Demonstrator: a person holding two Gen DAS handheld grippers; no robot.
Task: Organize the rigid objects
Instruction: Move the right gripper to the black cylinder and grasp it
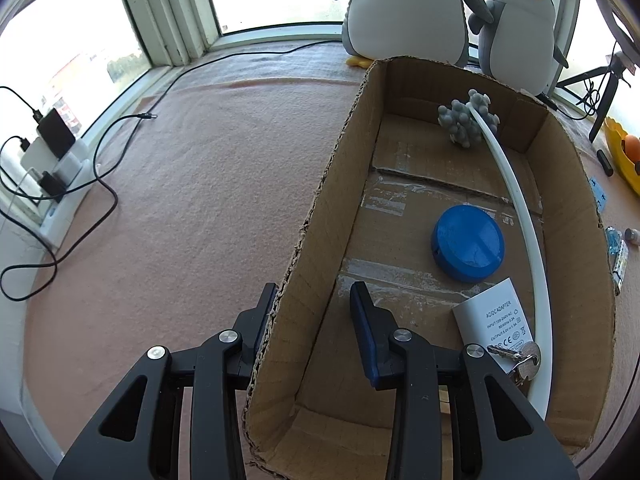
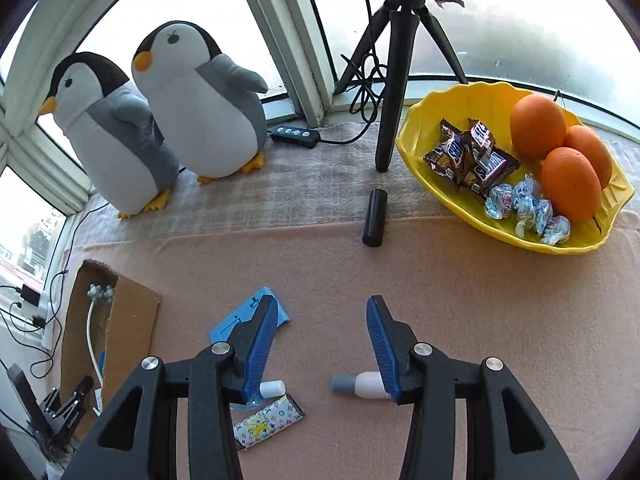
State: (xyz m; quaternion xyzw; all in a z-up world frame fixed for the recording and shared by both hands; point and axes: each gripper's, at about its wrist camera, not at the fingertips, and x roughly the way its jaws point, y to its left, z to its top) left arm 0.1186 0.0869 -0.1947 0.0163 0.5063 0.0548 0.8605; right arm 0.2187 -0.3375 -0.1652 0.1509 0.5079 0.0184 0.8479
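The left tool (image 1: 312, 300) is clamped on the near left wall of the cardboard box (image 1: 320, 216) and should keep it steady; the right tool (image 2: 320, 320) hangs with jaws apart and empty over the pink tabletop (image 2: 460, 300), and would do well to settle squarely over the white bottle (image 2: 362, 385) lying just below it before closing. Only the left wrist view shows the box's contents, a blue disc (image 1: 468, 249), a white adapter (image 1: 496, 320), keys (image 1: 520, 356) and a white tube (image 1: 520, 216); only the right wrist view shows the loose pieces: blue card (image 2: 236, 320), patterned case (image 2: 268, 424), black cylinder (image 2: 374, 217).
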